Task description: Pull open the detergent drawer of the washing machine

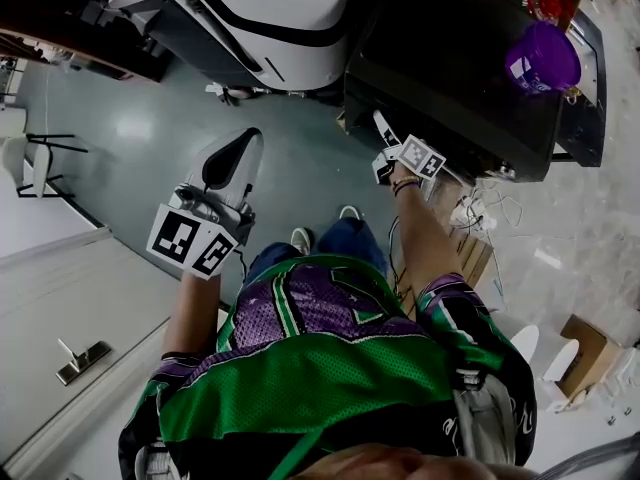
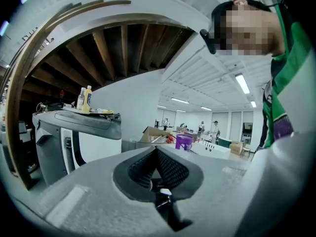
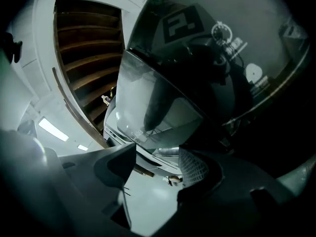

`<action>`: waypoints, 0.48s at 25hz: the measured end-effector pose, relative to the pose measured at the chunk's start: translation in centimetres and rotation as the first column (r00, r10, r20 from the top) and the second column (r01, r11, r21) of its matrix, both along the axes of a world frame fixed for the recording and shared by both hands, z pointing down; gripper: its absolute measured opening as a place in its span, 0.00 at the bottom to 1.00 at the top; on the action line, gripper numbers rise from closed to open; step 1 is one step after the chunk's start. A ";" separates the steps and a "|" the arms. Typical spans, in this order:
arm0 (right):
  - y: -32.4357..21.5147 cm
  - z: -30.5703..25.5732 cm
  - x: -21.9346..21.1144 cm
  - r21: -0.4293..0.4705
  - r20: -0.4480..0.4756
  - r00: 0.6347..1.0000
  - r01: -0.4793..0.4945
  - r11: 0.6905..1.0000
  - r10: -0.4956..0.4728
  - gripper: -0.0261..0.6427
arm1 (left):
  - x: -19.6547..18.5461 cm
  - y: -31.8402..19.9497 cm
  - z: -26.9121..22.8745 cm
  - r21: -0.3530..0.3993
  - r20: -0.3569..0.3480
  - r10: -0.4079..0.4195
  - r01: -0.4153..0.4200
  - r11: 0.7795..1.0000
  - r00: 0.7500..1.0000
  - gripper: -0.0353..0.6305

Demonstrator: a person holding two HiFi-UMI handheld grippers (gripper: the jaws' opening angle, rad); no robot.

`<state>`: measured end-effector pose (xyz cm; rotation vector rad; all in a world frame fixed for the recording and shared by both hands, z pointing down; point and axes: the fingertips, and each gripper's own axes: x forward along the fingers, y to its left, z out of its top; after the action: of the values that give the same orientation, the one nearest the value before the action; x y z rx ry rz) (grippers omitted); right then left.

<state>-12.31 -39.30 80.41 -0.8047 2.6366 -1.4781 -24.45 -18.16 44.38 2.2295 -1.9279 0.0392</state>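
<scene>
The washing machine [image 1: 450,68] is a black box at the upper right of the head view. My right gripper [image 1: 381,148] is at its near left corner, jaws pointing at its front. In the right gripper view the right gripper [image 3: 155,167] is open with only floor showing in the gap, and its right fingertip [image 3: 195,164] lies close against the machine's glossy dark panel [image 3: 222,48], which carries white symbols. I cannot make out the drawer's outline. My left gripper [image 1: 245,140] hangs over the floor, apart from the machine. The left gripper [image 2: 157,149] is shut with nothing in it.
A white and black machine [image 1: 270,18] stands at the top centre, with bottles [image 2: 85,98] on it. A purple cup [image 1: 543,60] sits on the black machine. Cables [image 1: 480,208] and a cardboard box [image 1: 585,353] lie at the right. A white door [image 1: 80,360] is at the left.
</scene>
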 end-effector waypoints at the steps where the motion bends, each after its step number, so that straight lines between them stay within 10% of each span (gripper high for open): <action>1: -0.2 -0.1 -0.3 0.003 0.019 1.000 0.005 1.000 -0.005 0.42 | -0.2 -0.1 0.2 -0.006 0.002 -0.004 0.004 1.000 1.000 0.08; 12: -1.4 -1.1 -1.7 -0.056 0.258 0.965 -0.034 0.998 0.047 0.41 | -1.2 -1.1 1.2 -0.041 0.023 -0.009 0.010 0.999 1.000 0.08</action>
<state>-13.96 -40.70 79.31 -0.6146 2.3873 -1.5285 -25.68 -19.23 45.57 2.2025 -1.9313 0.1021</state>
